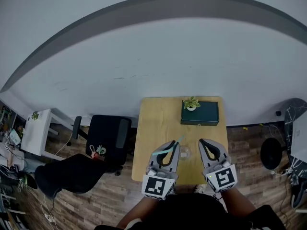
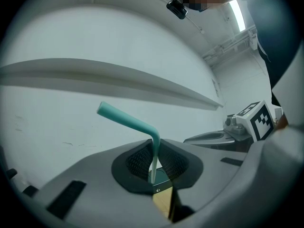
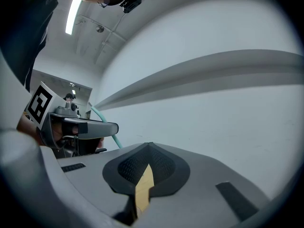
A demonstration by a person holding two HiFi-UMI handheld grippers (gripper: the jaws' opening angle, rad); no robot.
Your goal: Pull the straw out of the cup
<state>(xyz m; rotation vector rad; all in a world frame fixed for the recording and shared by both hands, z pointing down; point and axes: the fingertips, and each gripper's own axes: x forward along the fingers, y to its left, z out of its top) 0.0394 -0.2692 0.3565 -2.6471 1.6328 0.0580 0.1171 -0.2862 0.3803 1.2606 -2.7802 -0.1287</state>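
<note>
Plainly the left tool (image 2: 155, 164) pinches the straw (image 2: 127, 119) upright; the right tool (image 3: 145, 167) is pressed together.

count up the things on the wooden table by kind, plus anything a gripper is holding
dark green rectangular box: 1
small green plant in a white pot: 1
clear cup: 1
teal bendy straw, clamped in the left gripper: 1
total: 4

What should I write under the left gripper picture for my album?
The left gripper pinches a bent teal straw in front of a white wall.
</note>
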